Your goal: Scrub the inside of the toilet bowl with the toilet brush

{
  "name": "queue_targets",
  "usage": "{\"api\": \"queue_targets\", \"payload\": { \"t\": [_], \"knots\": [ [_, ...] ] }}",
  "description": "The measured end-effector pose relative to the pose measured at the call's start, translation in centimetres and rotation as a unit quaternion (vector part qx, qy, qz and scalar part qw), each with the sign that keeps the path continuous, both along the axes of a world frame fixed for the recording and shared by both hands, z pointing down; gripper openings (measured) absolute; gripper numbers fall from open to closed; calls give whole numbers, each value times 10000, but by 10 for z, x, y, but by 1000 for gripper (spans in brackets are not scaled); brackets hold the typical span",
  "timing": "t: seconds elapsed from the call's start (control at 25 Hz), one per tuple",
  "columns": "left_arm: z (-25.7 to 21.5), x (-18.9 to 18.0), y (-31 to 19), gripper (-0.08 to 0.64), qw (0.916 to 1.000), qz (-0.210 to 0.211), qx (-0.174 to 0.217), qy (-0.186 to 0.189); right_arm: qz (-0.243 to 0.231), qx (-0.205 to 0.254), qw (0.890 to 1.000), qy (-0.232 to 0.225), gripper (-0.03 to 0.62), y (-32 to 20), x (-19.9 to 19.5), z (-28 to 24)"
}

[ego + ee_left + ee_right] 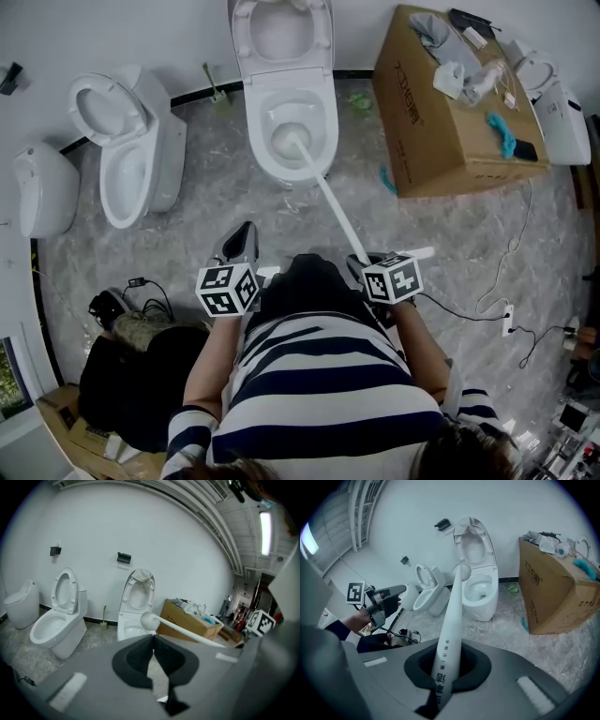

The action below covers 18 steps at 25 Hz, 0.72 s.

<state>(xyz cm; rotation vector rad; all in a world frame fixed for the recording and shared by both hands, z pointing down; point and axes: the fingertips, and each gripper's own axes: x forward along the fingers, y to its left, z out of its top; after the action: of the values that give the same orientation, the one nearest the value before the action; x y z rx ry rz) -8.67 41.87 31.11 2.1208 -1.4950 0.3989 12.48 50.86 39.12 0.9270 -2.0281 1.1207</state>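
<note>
Right gripper view: my right gripper [447, 670] is clamped on the handle of the white toilet brush [451, 616]. Head view: the brush head is over the opening of the toilet bowl [330, 127], at 12 o'clock. My left gripper [153, 665] has its jaws together, holding nothing.

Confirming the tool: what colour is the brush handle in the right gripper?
White handle with dark print; clearest in the right gripper view.
</note>
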Motion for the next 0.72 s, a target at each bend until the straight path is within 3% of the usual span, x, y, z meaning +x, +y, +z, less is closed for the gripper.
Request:
{"api": "queue_targets", "payload": {
  "t": [0.32,0.72],
  "knots": [
    [12,6,-5,0,10000,23,-54,-23,-86,-82,9998,155,5,-15,6,19],
    [31,-3,-75,0,9997,175,-164,78,77,-320,9992,239,3,-77,-10,37]
  ]
}}
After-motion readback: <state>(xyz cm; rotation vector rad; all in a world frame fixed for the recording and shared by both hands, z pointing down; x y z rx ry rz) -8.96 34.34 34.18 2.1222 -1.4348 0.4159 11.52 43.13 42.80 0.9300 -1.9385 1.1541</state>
